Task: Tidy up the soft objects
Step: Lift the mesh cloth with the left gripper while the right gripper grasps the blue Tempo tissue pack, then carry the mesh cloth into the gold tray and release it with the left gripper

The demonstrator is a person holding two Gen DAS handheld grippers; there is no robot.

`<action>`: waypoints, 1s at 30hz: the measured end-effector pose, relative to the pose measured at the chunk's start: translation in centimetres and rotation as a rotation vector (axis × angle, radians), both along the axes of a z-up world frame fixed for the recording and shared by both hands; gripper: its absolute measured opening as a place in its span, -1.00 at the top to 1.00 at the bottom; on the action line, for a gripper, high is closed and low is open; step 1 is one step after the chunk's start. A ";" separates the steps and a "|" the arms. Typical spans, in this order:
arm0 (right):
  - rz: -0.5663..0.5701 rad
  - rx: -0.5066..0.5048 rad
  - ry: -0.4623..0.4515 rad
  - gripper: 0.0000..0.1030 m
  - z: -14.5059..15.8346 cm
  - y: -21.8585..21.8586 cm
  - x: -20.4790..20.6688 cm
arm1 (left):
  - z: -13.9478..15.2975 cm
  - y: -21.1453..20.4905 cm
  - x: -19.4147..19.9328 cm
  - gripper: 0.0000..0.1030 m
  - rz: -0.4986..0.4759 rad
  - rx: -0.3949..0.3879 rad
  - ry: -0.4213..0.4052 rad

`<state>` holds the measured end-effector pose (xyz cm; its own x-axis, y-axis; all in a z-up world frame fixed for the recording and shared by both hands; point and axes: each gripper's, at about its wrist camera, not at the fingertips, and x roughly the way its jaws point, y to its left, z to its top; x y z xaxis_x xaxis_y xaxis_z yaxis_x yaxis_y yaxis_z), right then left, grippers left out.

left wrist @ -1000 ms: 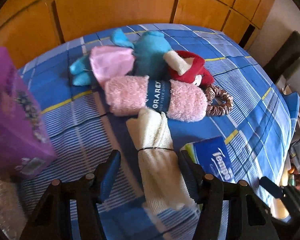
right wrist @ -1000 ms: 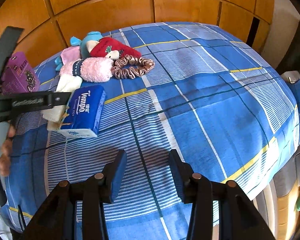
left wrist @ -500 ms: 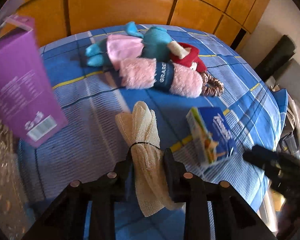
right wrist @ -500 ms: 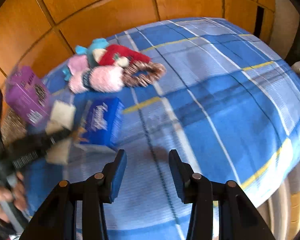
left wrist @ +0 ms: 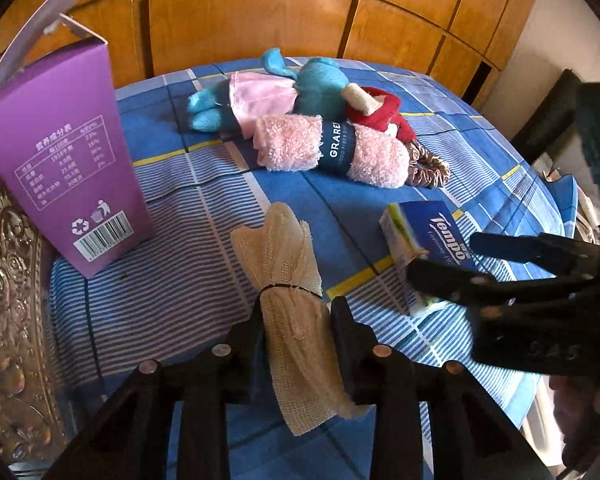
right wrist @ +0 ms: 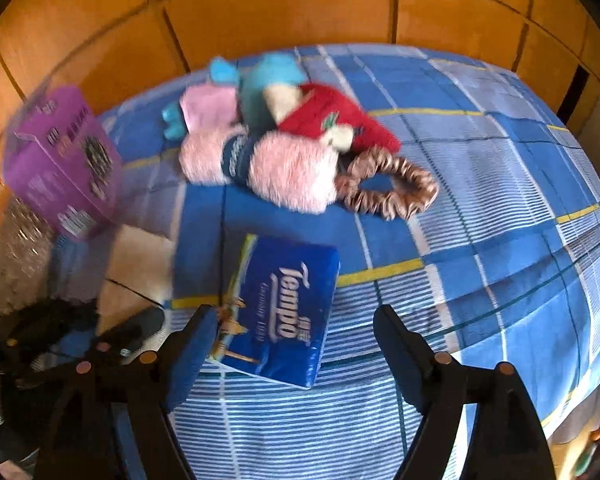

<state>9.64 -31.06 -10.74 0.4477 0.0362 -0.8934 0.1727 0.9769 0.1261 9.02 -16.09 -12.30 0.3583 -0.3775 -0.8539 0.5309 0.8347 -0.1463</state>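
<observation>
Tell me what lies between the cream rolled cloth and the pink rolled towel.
Nothing: in the left wrist view only bare blue checked bedsheet separates the cream rolled cloth from the pink rolled towel.

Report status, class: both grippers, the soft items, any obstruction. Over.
Left gripper jaws clamped on cream cloth roll, easing open. Right gripper jaws opening around tissue pack, not gripping. Purple box stands close left. Over.
</observation>
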 end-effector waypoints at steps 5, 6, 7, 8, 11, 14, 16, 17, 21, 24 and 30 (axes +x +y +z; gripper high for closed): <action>0.005 0.033 -0.009 -0.04 -0.4 -0.1 -0.1 | -0.1 -0.7 0.0 0.34 -0.010 0.024 -0.012; 0.010 0.022 -0.013 -0.03 -0.4 0.1 -0.2 | -0.1 -0.9 0.1 0.37 -0.014 0.029 -0.009; 0.013 0.017 -0.016 -0.02 -0.4 0.1 -0.3 | 0.1 -1.1 0.2 0.39 -0.016 0.038 -0.002; 0.015 0.014 -0.019 -0.02 -0.4 0.1 -0.3 | 0.2 -1.3 0.3 0.44 -0.019 0.047 0.003; 0.026 0.017 -0.029 -0.02 -0.5 -0.1 -0.5 | 1.6 -2.7 0.4 0.57 -0.058 0.064 -0.021; 0.035 0.016 -0.041 -0.02 -0.6 -0.1 -0.6 | 4.2 -4.3 0.9 0.57 -0.092 0.035 -0.068; 0.039 0.023 -0.051 -0.02 -0.6 -0.3 -0.9 | 6.1 -5.2 1.8 0.59 -0.099 0.013 -0.089; 0.042 0.029 -0.055 -0.02 -0.6 -0.4 -0.9 | 7.3 -5.7 2.7 0.59 -0.096 -0.008 -0.097; 0.054 0.040 -0.061 -0.02 -0.5 -0.9 -1.4 | 11.2 -5.9 6.3 0.59 -0.043 -0.058 -0.128; 0.064 0.046 -0.060 -0.03 -0.5 -1.1 -1.5 | 14.0 -3.9 9.7 0.59 0.048 -0.086 -0.162; 0.101 -0.071 -0.062 0.03 -0.8 0.3 -1.7 | 17.5 5.3 14.8 0.59 0.296 -0.075 -0.235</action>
